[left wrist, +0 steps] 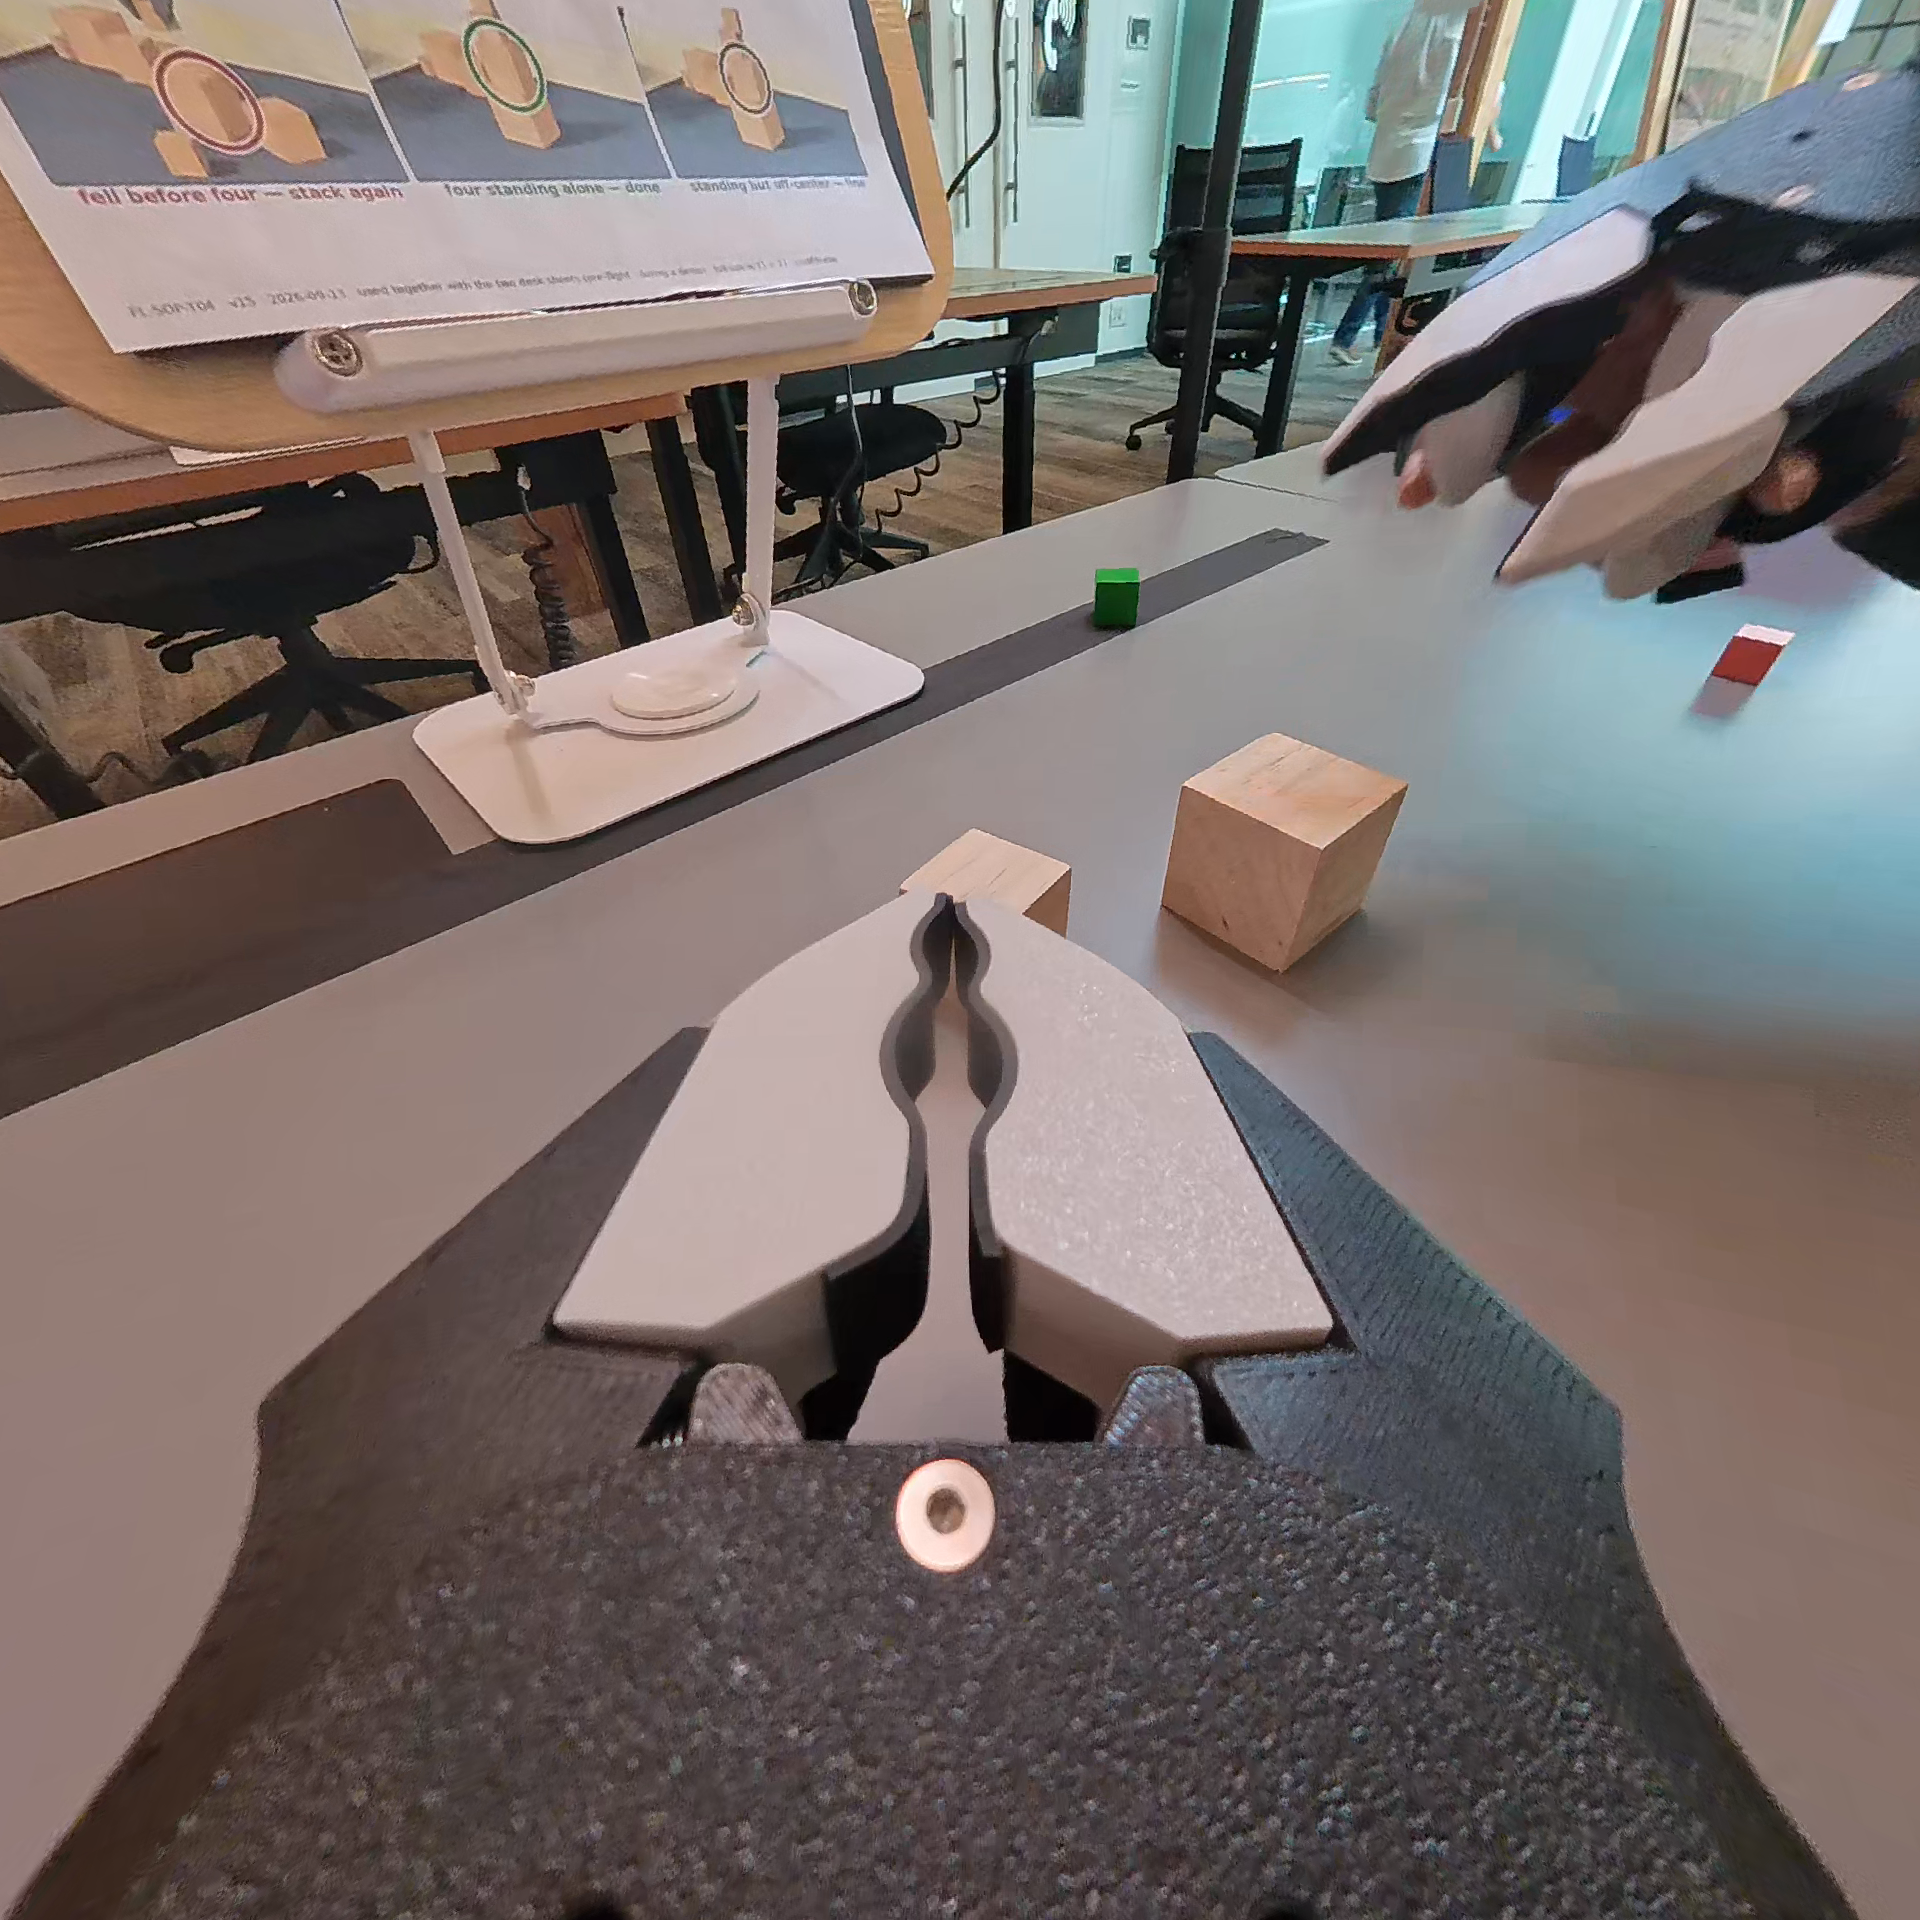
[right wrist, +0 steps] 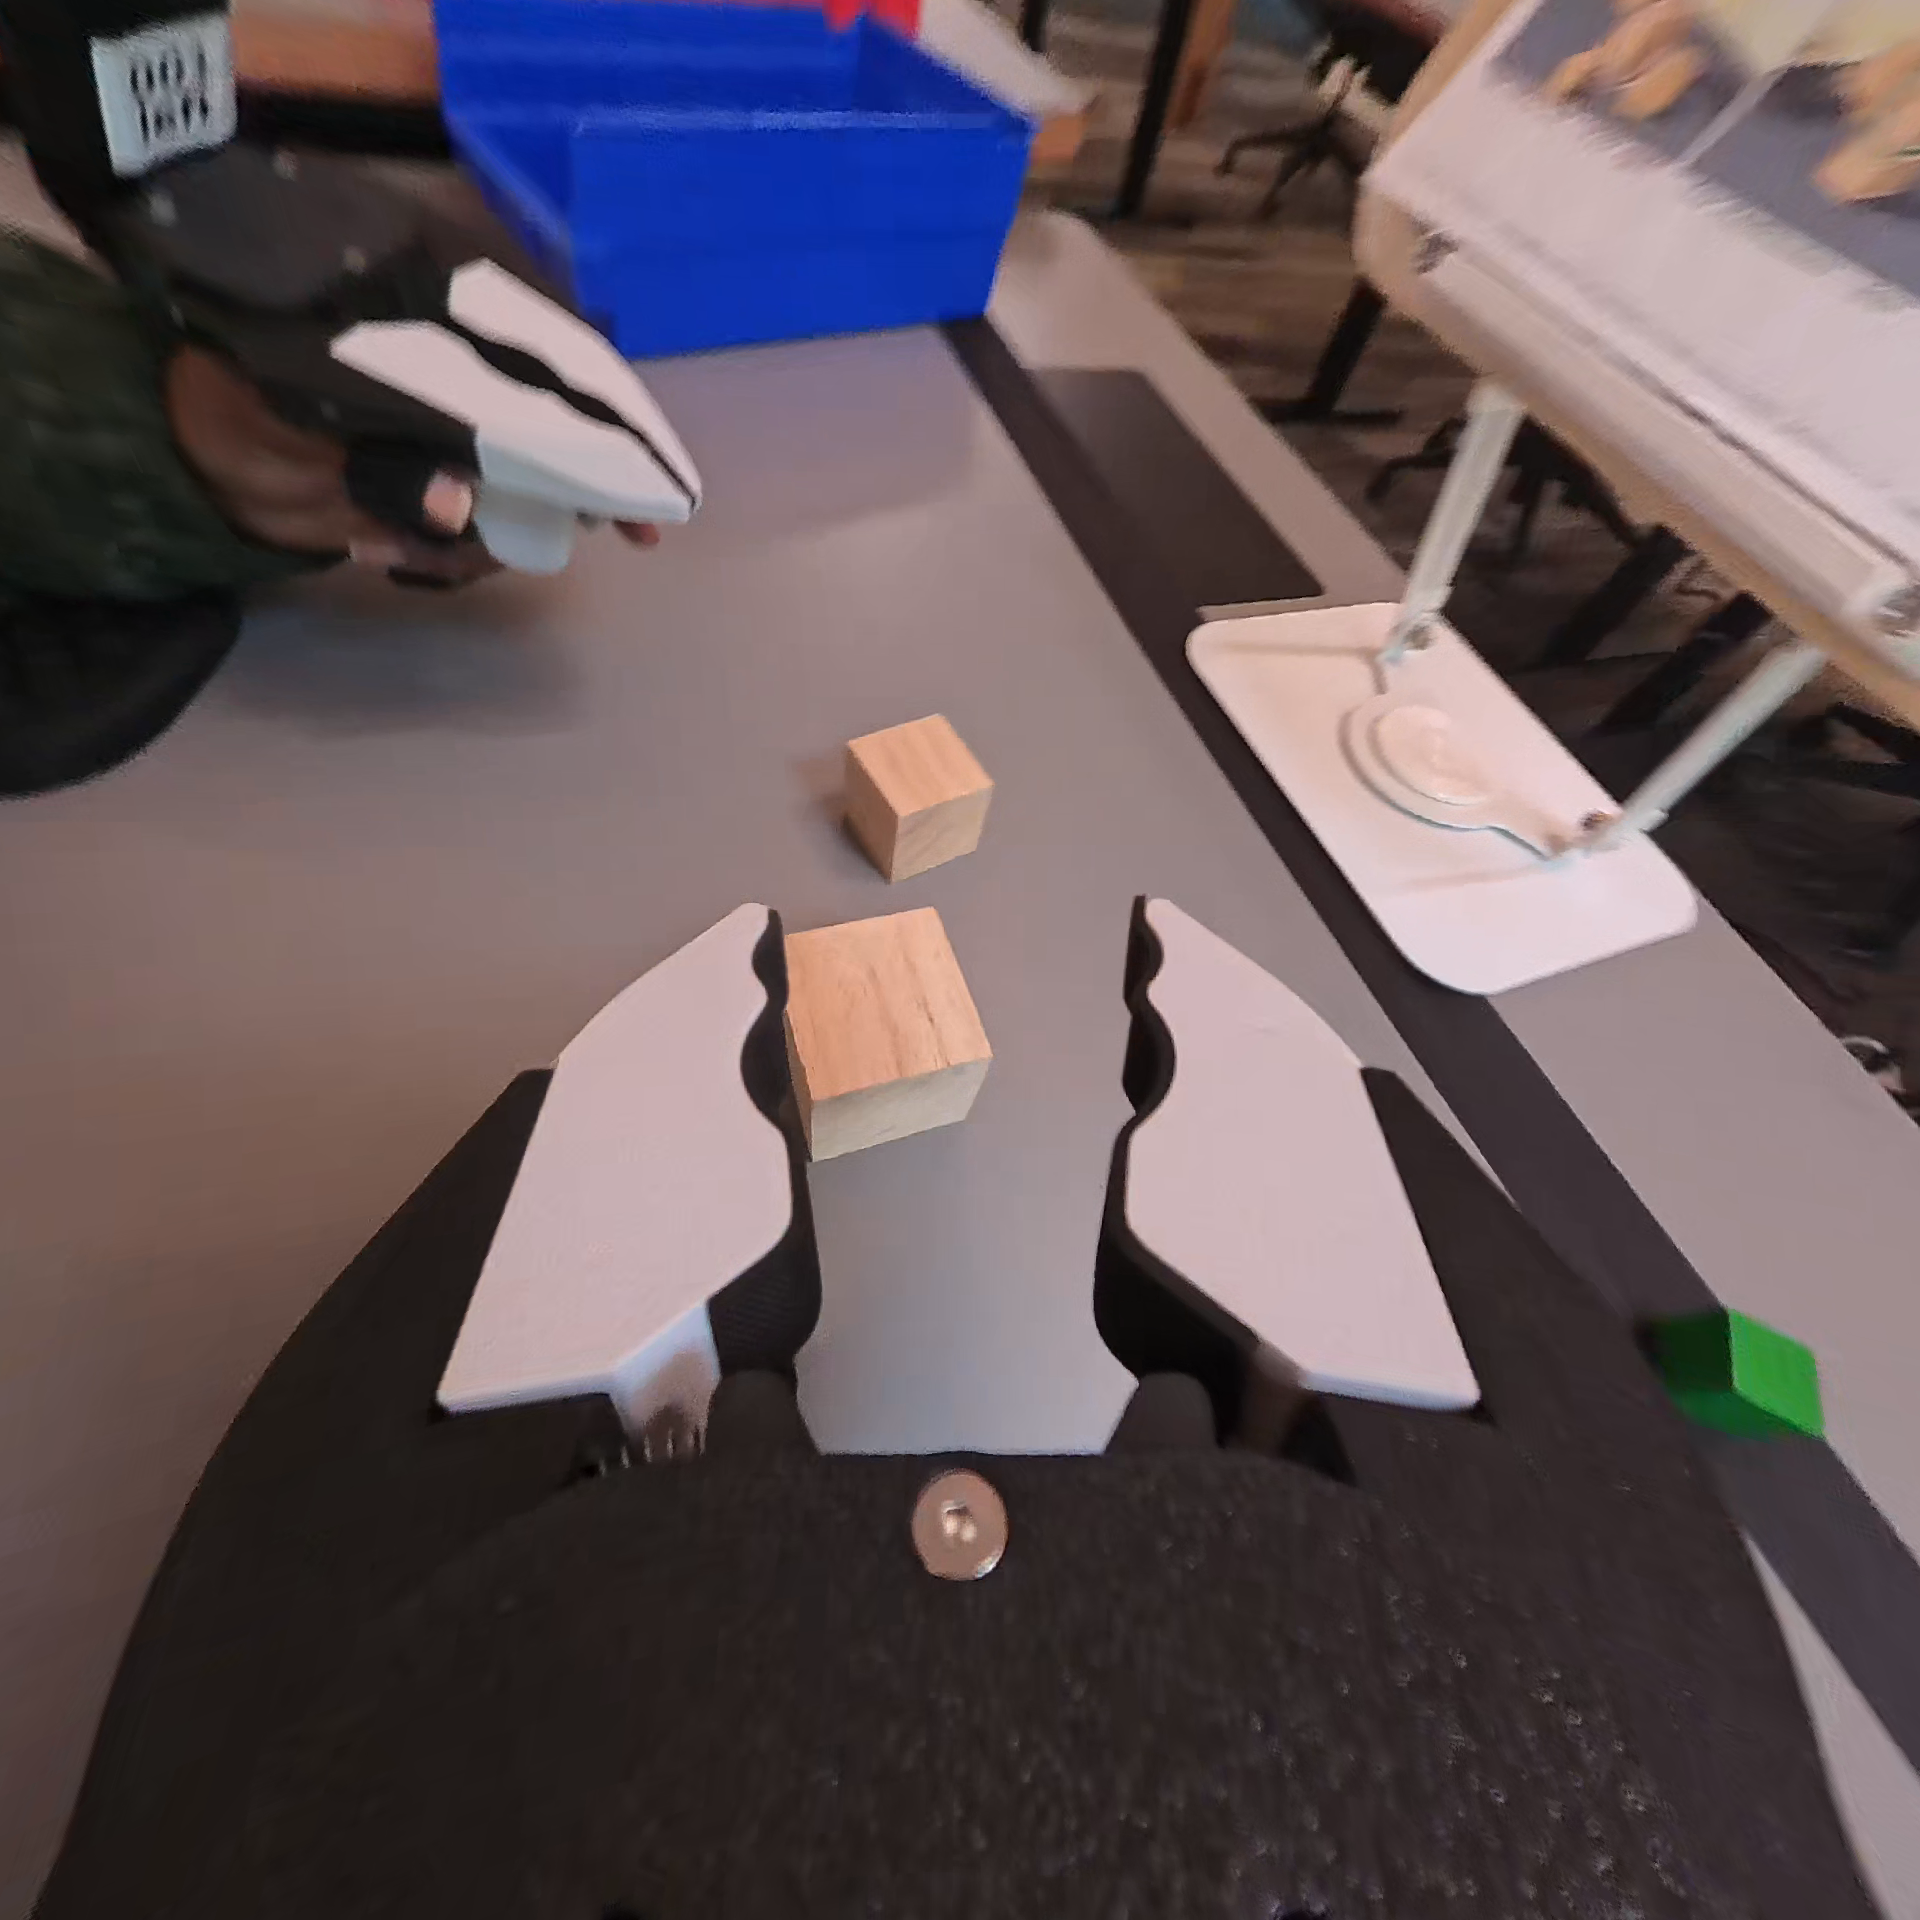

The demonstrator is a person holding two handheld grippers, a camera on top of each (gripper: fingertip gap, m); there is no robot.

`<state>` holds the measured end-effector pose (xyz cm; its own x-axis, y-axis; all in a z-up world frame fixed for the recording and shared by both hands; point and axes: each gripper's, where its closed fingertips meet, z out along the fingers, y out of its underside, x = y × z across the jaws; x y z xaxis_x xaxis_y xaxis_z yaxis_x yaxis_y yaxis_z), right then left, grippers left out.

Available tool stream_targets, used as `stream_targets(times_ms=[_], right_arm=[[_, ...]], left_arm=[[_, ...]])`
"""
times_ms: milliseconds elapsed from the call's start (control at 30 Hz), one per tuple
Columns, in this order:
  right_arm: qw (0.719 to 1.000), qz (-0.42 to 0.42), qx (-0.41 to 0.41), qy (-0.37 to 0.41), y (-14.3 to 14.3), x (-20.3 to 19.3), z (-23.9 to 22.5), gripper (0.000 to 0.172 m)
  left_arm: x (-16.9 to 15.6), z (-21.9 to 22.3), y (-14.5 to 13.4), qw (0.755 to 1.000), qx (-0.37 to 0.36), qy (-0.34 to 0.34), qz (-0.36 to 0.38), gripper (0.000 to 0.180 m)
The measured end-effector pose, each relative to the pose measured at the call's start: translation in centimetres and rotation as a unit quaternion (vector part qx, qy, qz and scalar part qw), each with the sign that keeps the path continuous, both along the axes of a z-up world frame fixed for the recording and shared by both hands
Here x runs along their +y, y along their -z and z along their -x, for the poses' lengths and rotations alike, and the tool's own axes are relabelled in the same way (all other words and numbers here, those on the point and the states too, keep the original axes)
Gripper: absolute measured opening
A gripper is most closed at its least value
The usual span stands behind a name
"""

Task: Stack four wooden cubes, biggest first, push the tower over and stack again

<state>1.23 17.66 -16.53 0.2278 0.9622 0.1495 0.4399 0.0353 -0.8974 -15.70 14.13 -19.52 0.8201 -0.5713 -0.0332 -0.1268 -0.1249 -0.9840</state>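
My grey table [right wrist: 416, 935] carries two wooden cubes [right wrist: 883, 1029] [right wrist: 916, 795], a green cube [left wrist: 1116, 596], a red block [left wrist: 1751, 657] (small), a white stand base [left wrist: 665, 717] and a blue bin [right wrist: 748, 197].

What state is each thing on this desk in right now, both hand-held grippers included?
Left hand-held gripper: shut, nothing between its fingers, low over the desk.
Right hand-held gripper: open, above the desk.
Larger wooden cube: resting on the desk between the open fingers, beside the left one, clear gap to the right one.
Smaller wooden cube: resting on the desk, apart.
Green cube: on the dark strip.
Red block: on the desk.
Document stand: upright, holding a printed sheet.
Blue bin: open-topped.
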Motion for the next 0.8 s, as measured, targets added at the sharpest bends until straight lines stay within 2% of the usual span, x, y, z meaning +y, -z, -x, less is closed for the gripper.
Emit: stream_targets(times_ms=[100,200,400,567,800], right_arm=[[0.998,0.009,0.049,0.038,-1.4,-0.1,-2.3,0.057],[0.998,0.009,0.048,0.048,-1.0,-0.3,-3.2,0.055],[1.000,-0.018,0.007,0.016,-0.1,0.6,-0.2,0.058],[0.997,-0.009,-0.062,-0.045,1.7,1.7,4.6,0.061],[0.971,0.012,-0.207,-0.123,7.0,2.8,10.2,0.063]], left_arm=[[0.1,0.0,0.1,1.000,0.002,-0.003,0.003,0.000],[0.2,-0.1,0.4,1.000,0.006,-0.005,0.005,0.000],[0.4,0.4,0.7,0.999,0.022,-0.025,0.000,0.000],[0.9,1.7,0.5,0.998,0.030,-0.060,-0.011,0.000],[1.0,1.8,0.9,0.996,0.062,-0.065,-0.019,0.000]])
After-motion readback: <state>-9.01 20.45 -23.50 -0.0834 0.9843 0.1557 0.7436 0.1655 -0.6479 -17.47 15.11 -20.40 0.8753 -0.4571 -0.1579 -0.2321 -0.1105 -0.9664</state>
